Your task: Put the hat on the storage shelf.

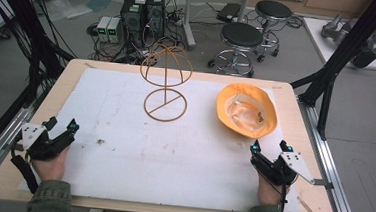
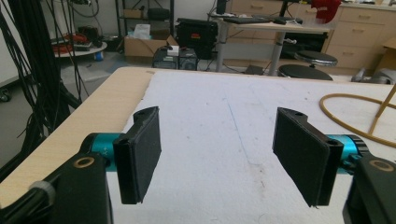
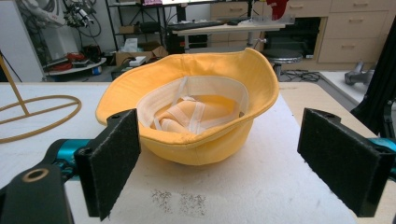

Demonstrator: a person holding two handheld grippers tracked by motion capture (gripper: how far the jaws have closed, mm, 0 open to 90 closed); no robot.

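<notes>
Nothing done yet. Yellow hat (image 1: 247, 110) upside down on surface (image 1: 122, 156), right of wire stand (image 1: 166, 79), probably its destination. Right tongs (image 1: 271, 145) apart just short of hat; left tongs (image 1: 62, 124) apart, idle.

A white mat (image 1: 124, 126) covers most of the pale wooden counter (image 1: 296, 101), with a small dark smudge (image 1: 100, 142) at lower left of the frame. On the grey floor beyond, two black round stools (image 1: 242, 35) stand at upper right. Computer towers (image 1: 143, 10) sit amid tangled cables (image 1: 104, 50) at upper centre, and black frame struts (image 1: 348, 44) slant down the right side.
</notes>
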